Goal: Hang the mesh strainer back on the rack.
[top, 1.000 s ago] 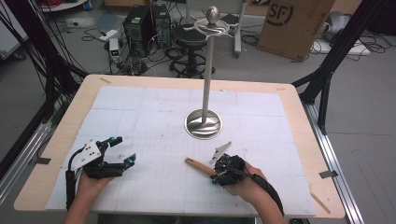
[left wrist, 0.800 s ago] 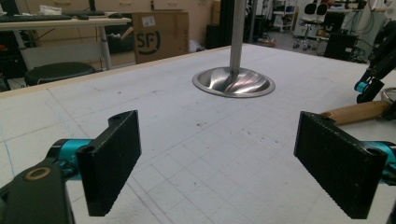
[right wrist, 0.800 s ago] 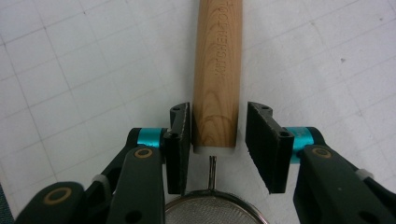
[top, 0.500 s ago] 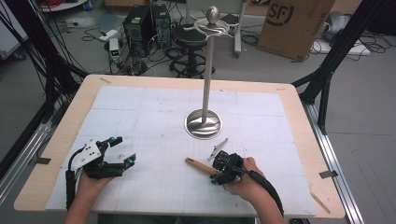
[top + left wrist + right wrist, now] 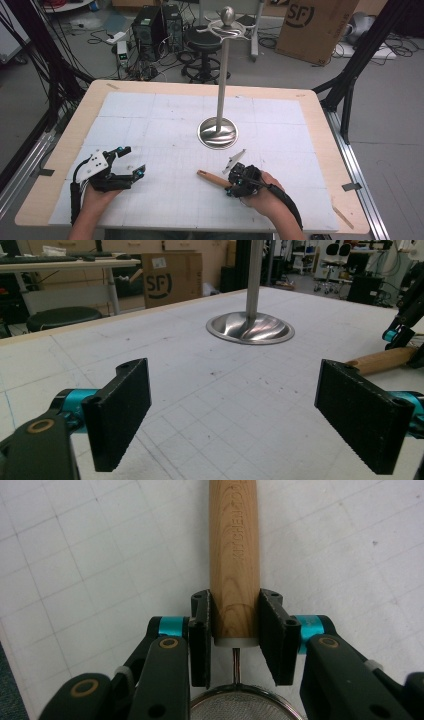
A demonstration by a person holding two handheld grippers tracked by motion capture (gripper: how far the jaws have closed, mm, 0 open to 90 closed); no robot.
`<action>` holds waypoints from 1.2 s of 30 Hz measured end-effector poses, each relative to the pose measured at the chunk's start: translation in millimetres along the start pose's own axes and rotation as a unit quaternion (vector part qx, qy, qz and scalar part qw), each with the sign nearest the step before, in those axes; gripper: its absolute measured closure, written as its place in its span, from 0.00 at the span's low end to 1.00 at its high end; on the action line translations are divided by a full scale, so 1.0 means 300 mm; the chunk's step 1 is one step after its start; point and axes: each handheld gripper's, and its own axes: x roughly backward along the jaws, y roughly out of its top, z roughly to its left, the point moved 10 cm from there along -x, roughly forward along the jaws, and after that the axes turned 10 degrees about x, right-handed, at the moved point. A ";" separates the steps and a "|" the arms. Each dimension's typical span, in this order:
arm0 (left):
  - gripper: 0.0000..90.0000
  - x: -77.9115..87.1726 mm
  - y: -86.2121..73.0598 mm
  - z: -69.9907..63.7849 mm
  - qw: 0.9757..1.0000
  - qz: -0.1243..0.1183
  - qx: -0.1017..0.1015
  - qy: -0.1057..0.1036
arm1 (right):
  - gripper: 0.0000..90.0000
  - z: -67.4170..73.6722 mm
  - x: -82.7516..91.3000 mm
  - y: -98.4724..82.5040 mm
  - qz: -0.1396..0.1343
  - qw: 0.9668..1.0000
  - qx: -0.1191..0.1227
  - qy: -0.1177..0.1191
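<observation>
While your left gripper [image 5: 133,160] rests on the white gridded mat at the left of the table [image 5: 310,100], its jaws stand wide apart and hold nothing. Toward the middle of the near side lies a strainer [image 5: 212,177], its wooden handle [image 5: 234,555] pointing left and away from your right hand. Behind it, near the table's centre, a tall metal stand [image 5: 218,134] rises on a round base to curved hooks at the top. Your right gripper [image 5: 231,184] has just been closing its jaws, and the right gripper view shows both pads pressed against the handle at the end next to the wire mesh bowl [image 5: 240,705]. That grip looks risky in three ways. The handle is round and the pads are flat, so the strainer could roll or twist once you lift it. Most of the handle sticks out beyond the pads, so it may droop or swing. If you carry it toward the stand, the free end could knock the thin pole and rock it on its base. The word "KITCHEN" is pressed into the wood along the handle; any letters after it run behind the pads and cannot be read. At the far right, on the floor beyond the table, a brown cardboard box [image 5: 317,25] carries the large letters "SF".
</observation>
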 end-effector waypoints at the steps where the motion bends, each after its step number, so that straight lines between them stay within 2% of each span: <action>1: 0.17 0.000 0.000 0.000 1.000 0.000 0.001 0.000 | 0.76 -0.002 0.002 0.002 -0.005 1.000 -0.002 -0.004; 6: 0.17 0.000 0.000 0.000 1.000 0.000 0.001 0.000 | 0.76 -0.032 0.040 0.031 -0.058 0.998 -0.012 -0.030; 10: 0.17 0.000 0.000 0.000 1.000 0.000 0.000 0.000 | 0.76 -0.052 0.080 0.057 -0.099 0.994 -0.006 -0.049; 13: 0.17 0.000 0.000 0.000 1.000 0.000 0.000 0.001 | 0.76 -0.072 0.121 0.076 -0.145 0.987 -0.016 -0.060; 18: 0.17 0.000 0.000 0.000 1.000 0.000 0.000 0.000 | 0.76 -0.097 0.171 0.089 -0.202 0.977 -0.037 -0.067; 22: 0.17 0.000 0.000 0.000 1.000 0.000 0.000 0.000 | 0.76 -0.125 0.220 0.096 -0.253 0.963 -0.057 -0.076; 24: 0.17 0.000 0.000 -0.001 1.000 0.000 0.000 -0.001 | 0.76 -0.144 0.246 0.099 -0.280 0.954 -0.062 -0.085; 27: 0.17 0.000 0.000 -0.001 1.000 0.000 0.001 -0.001 | 0.76 -0.161 0.279 0.104 -0.308 0.945 -0.077 -0.081; 28: 0.17 0.000 0.000 0.000 1.000 0.000 0.000 0.000 | 0.76 -0.170 0.291 0.104 -0.315 0.943 -0.077 -0.081; 33: 0.17 0.000 0.000 0.000 1.000 0.000 0.000 0.000 | 0.76 -0.203 0.330 0.107 -0.330 0.937 -0.074 -0.088; 36: 0.17 0.000 0.000 -0.001 1.000 0.000 0.002 0.000 | 0.76 -0.225 0.361 0.113 -0.343 0.932 -0.070 -0.095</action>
